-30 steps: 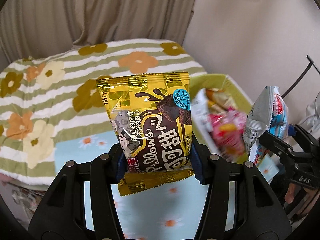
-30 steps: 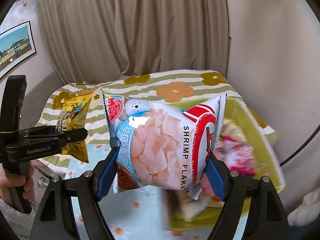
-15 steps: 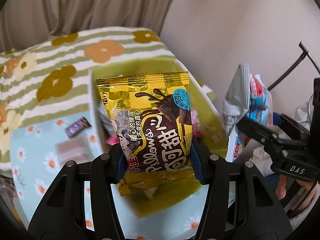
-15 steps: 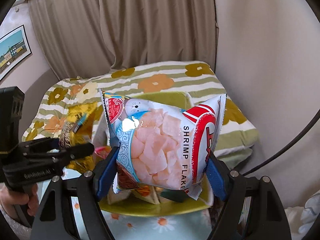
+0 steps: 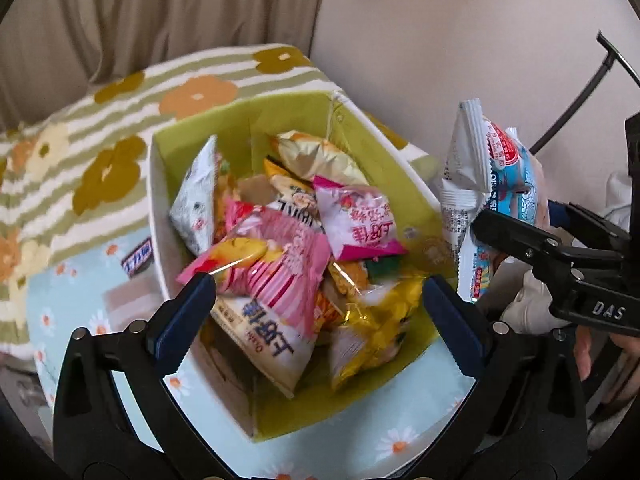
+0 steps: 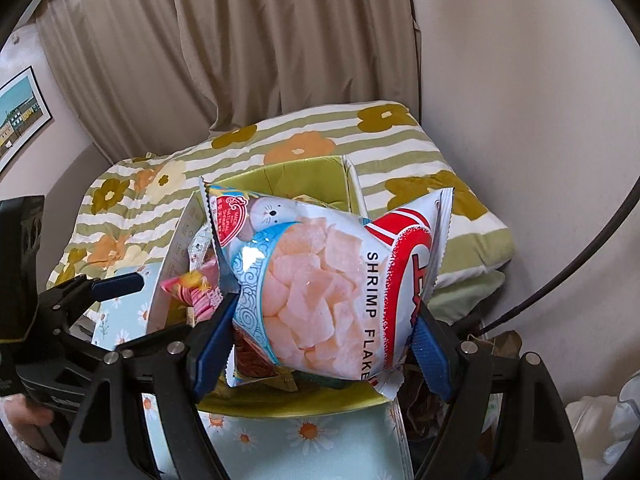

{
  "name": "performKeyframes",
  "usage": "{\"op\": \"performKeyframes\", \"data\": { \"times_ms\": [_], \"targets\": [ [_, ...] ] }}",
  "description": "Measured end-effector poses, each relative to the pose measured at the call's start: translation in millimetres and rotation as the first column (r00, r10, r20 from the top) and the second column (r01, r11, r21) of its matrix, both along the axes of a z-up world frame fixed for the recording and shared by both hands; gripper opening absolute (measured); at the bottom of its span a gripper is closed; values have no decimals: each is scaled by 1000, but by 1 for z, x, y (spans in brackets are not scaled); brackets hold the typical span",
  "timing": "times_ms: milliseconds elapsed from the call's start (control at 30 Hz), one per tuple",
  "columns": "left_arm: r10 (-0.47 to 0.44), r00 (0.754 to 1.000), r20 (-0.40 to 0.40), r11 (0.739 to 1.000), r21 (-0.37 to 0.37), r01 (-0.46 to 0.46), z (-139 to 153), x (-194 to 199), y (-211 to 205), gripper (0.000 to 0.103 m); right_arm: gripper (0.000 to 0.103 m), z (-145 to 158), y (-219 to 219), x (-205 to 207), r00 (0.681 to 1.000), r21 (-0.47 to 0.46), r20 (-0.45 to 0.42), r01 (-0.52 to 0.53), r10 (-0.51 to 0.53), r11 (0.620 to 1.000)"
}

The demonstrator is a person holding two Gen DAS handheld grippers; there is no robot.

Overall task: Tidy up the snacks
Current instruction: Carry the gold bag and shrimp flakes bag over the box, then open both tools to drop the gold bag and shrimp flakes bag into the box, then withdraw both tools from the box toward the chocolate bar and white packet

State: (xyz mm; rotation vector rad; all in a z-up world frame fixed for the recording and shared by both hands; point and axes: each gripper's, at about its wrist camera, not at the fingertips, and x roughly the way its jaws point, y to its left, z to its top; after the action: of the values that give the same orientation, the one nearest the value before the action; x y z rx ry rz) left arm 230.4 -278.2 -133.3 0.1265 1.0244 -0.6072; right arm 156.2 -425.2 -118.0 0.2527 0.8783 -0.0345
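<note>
My left gripper (image 5: 318, 286) hangs over the green box (image 5: 280, 108), its jaws opening wide with nothing gripped. The yellow chocolate-pillow bag (image 5: 376, 320) lies loose in the box, at the near right, on top of several other snack packets (image 5: 280, 256). My right gripper (image 6: 324, 312) is shut on a white, red and blue shrimp flakes bag (image 6: 328, 288) and holds it upright above the box (image 6: 304, 172). In the left wrist view that bag (image 5: 492, 184) hangs just outside the box's right wall.
A small chocolate bar (image 5: 138, 256) lies on the light blue daisy cloth (image 5: 400, 440) left of the box. A striped flower blanket (image 5: 120, 120) is behind, with a curtain and wall beyond. A thin black rod (image 5: 568, 108) stands at right.
Both grippers moved over the green box. The left jaws opened and the yellow bag dropped into the box. The right gripper still holds the shrimp flakes bag.
</note>
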Motion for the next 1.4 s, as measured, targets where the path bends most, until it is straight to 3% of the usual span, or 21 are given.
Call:
{"op": "performKeyframes", "data": {
  "times_ms": [333,500,600,933,1200,1400],
  "targets": [
    [58,998,-23,998,-8,-59,-4,2,36,102,82,-10,16,26,998,5,-36,-60,60,998],
    [77,997,-22,997,6,-77,-6,4,45,102,102,-19,26,36,996,-14,-3,-86,86,996],
    [93,996,-15,995,19,-93,-6,1,54,102,102,-18,27,30,995,0,29,-97,97,995],
    [173,985,16,985,26,-173,5,-14,84,103,102,-9,32,15,991,25,8,-134,134,991],
    [241,968,63,967,65,-245,20,-24,112,103,102,6,58,16,976,14,49,-213,212,977],
    [289,955,70,955,53,-293,22,-21,154,103,102,14,96,21,965,8,76,-251,249,968]
  ]
}}
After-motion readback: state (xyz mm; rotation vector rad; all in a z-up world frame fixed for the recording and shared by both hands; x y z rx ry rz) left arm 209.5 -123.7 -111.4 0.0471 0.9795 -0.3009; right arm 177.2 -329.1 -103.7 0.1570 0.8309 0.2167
